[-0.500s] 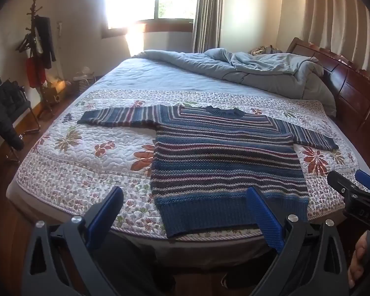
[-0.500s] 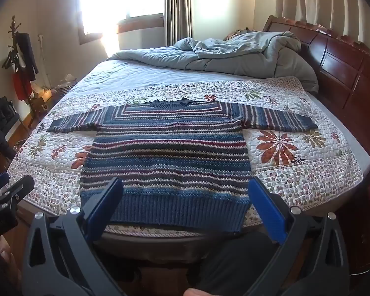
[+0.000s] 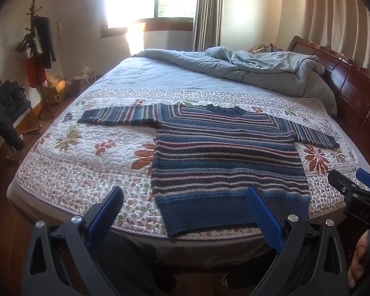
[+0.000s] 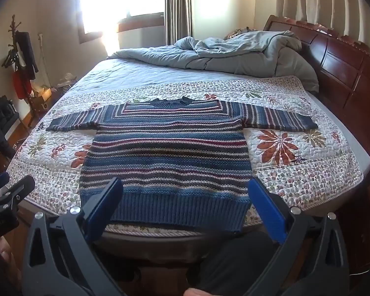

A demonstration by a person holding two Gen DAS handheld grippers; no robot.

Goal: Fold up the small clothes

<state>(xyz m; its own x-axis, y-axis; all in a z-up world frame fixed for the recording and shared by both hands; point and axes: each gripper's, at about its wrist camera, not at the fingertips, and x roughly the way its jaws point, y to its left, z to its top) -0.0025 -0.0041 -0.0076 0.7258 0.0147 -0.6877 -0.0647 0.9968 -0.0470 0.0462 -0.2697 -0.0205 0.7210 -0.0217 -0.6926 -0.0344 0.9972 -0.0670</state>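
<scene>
- I hold my left gripper [image 3: 185,212] tilted down, jaws spread wide, empty, near the sweater [image 3: 224,162] hem.
- My right gripper [image 4: 185,204] matches: tilted down, wide, empty.

The left gripper [image 3: 185,207] tilts downward with its jaws spread wide and nothing between the blue pads [image 3: 264,218]. The right gripper [image 4: 185,202] tilts the same way, jaws equally wide and empty. Each shows at the edge of the other's view.
</scene>
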